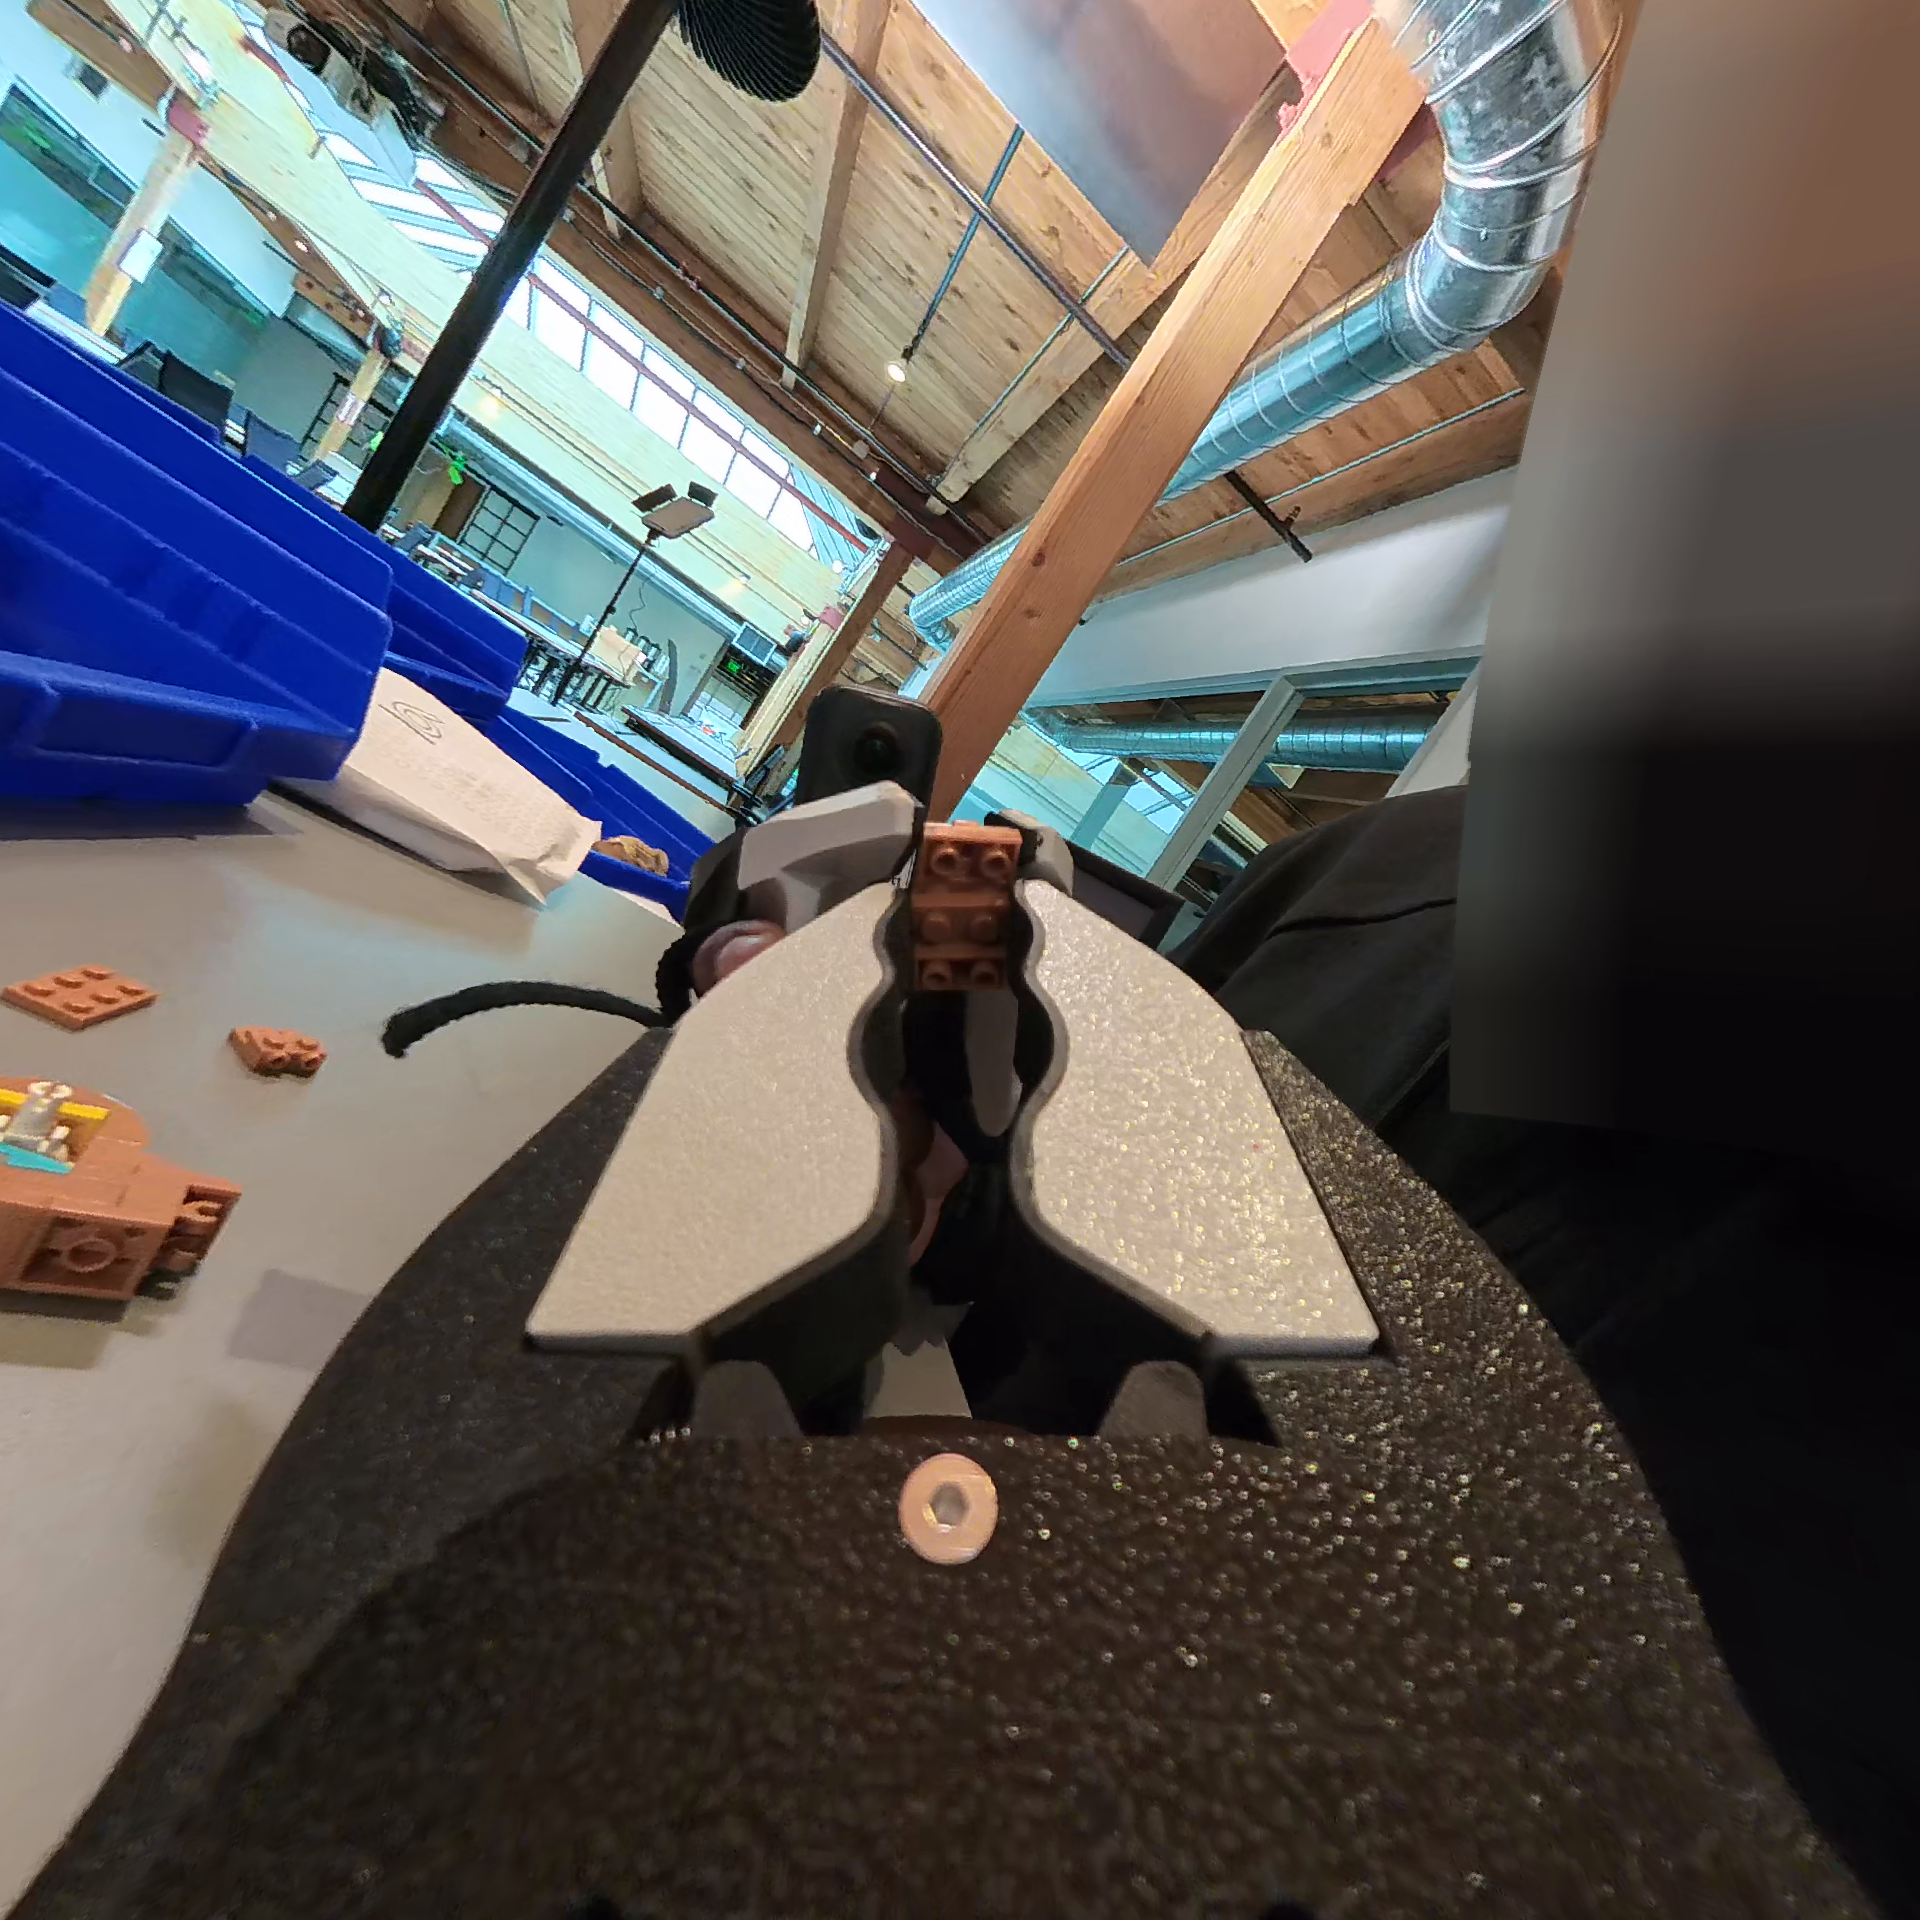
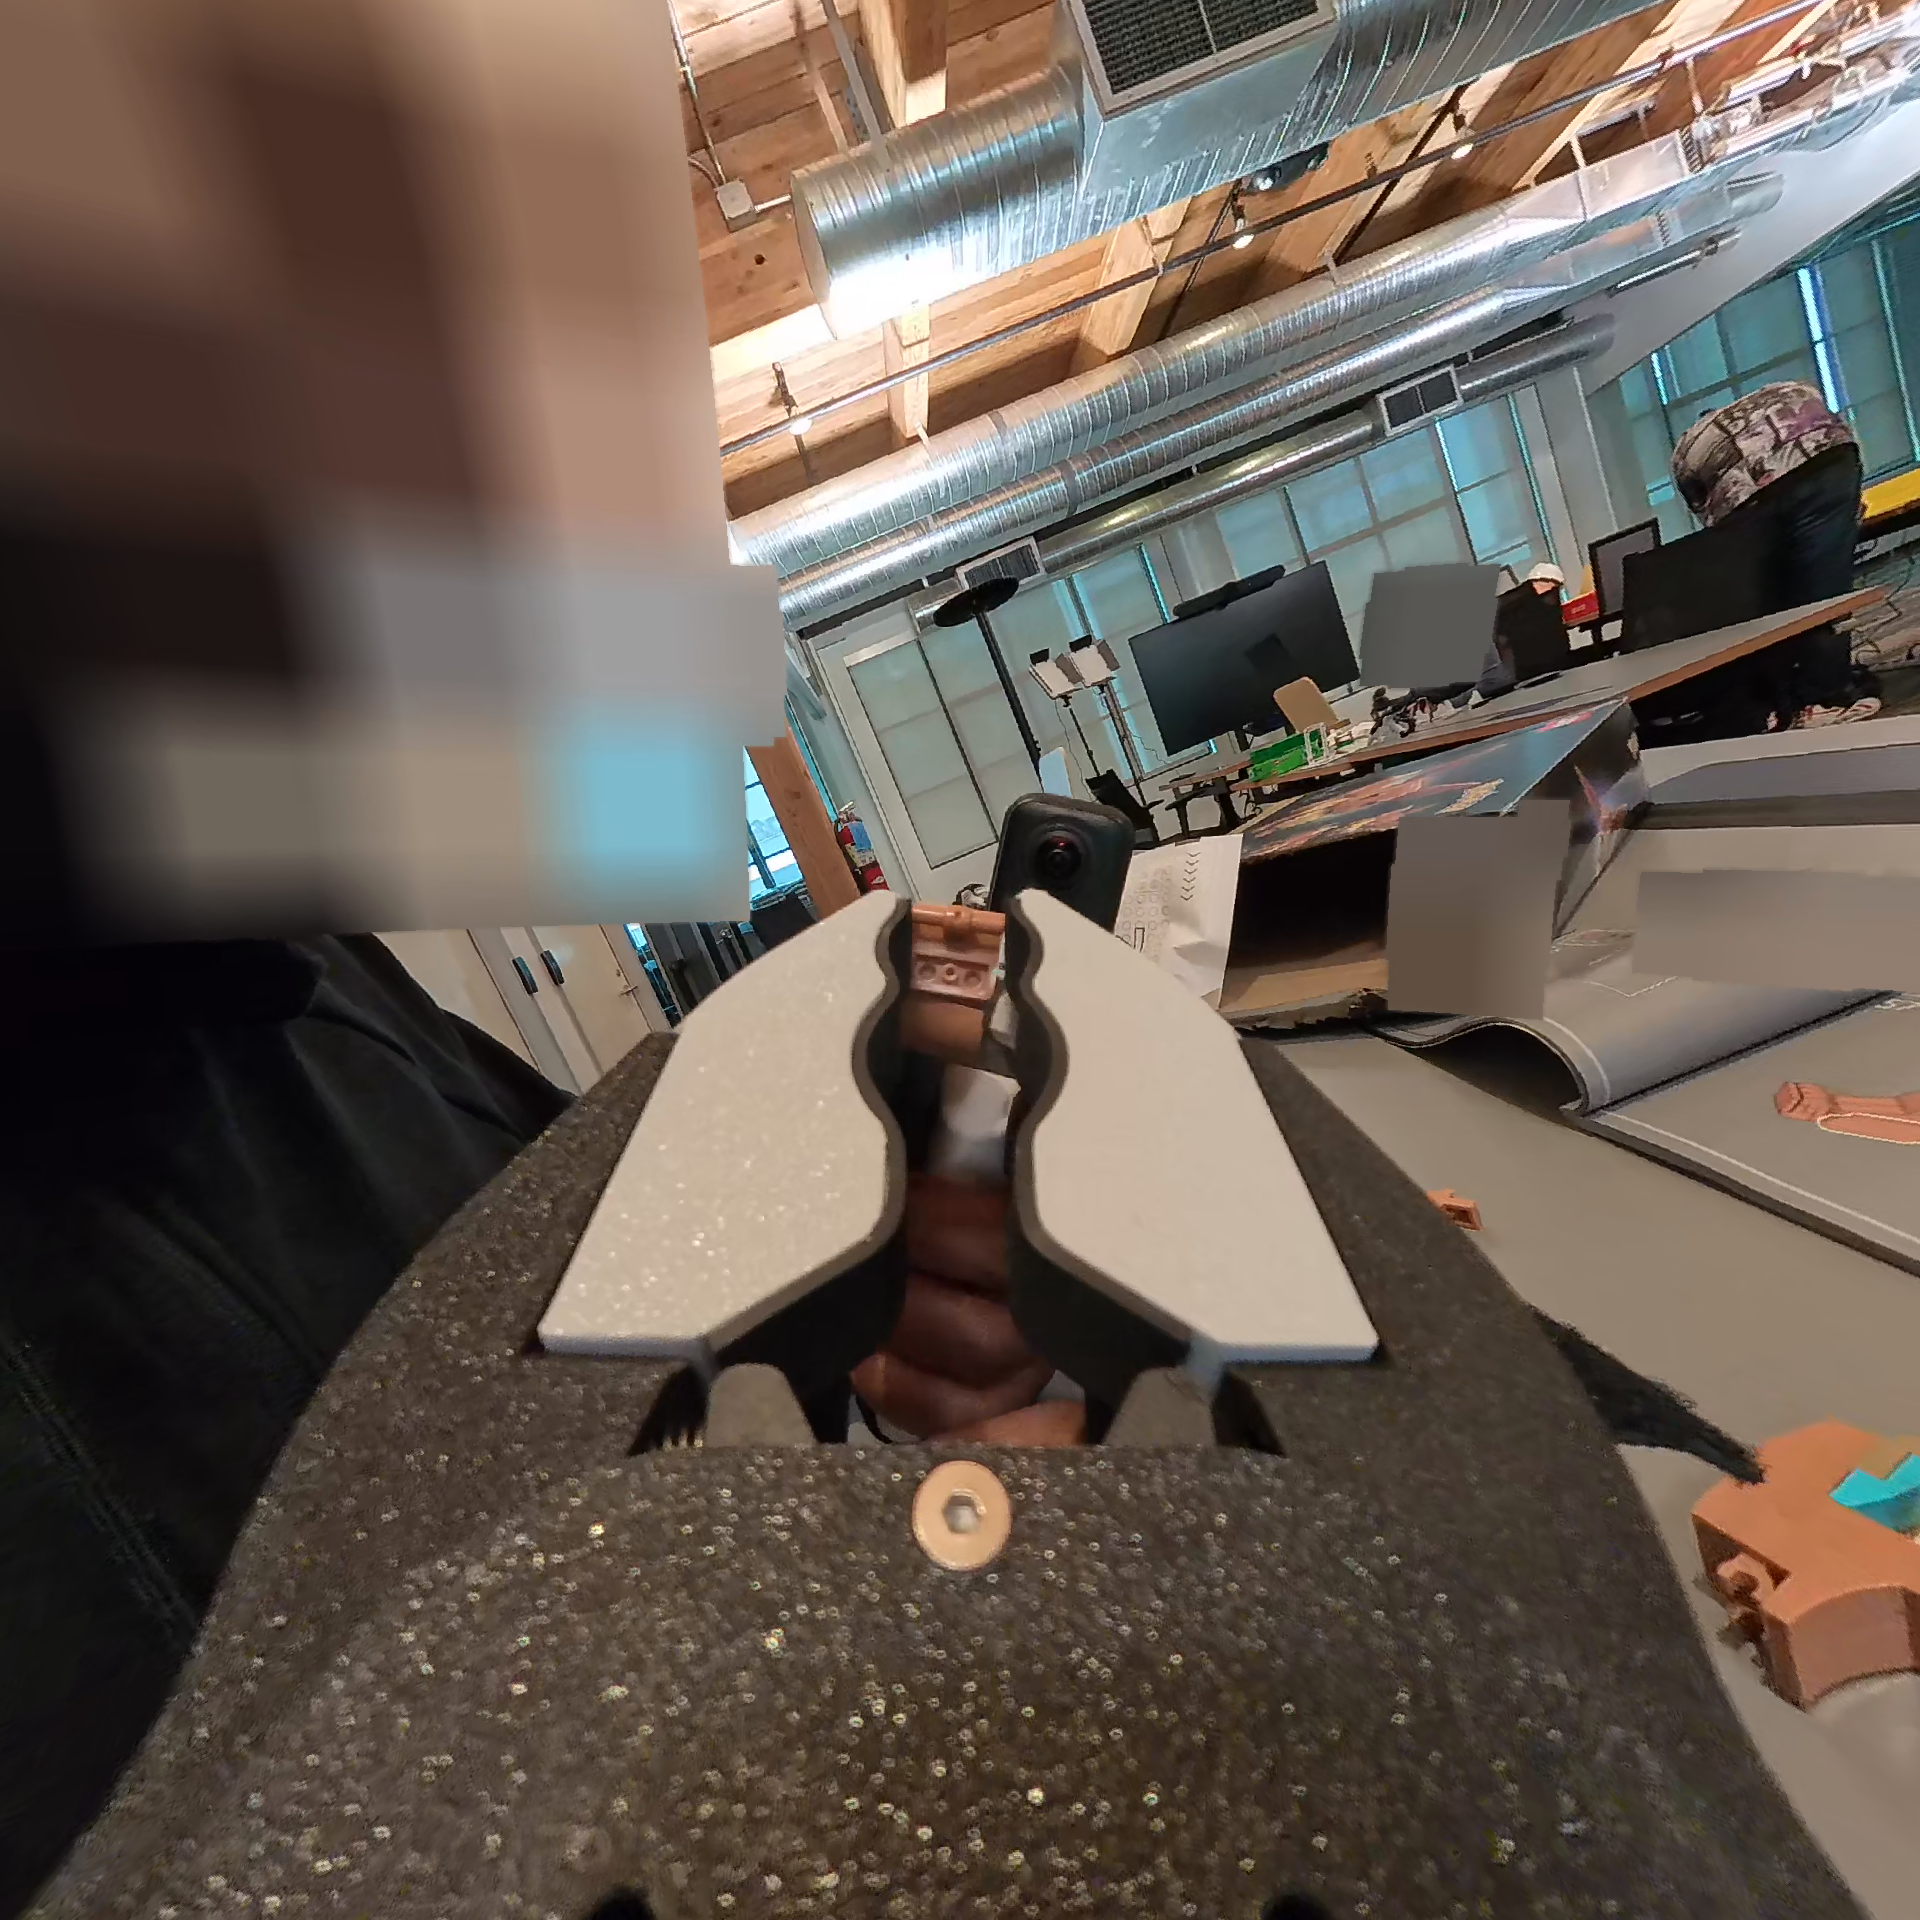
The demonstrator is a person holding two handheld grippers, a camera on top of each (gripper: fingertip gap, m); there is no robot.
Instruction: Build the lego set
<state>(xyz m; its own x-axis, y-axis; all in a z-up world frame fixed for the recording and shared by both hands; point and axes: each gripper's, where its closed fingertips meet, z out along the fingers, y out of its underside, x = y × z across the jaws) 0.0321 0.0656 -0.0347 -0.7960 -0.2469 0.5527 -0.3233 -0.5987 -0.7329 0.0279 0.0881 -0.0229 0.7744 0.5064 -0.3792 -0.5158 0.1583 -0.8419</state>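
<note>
Left tool (image 1: 958,914) raised, grey fingers (image 1: 821,997) clamped on stacked brown studded bricks (image 1: 958,906); right tool (image 2: 951,971) facing it, pinching the same bricks.

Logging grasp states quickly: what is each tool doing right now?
Left tool: closed on a small stack of brown bricks.
Right tool: closed on the same brown bricks, from the opposite side.

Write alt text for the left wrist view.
The left gripper clamps a small brown brick stack, meeting the right gripper head-on. On the grey table to the left lie loose brown bricks, a partial brown build and blue bins.
</note>
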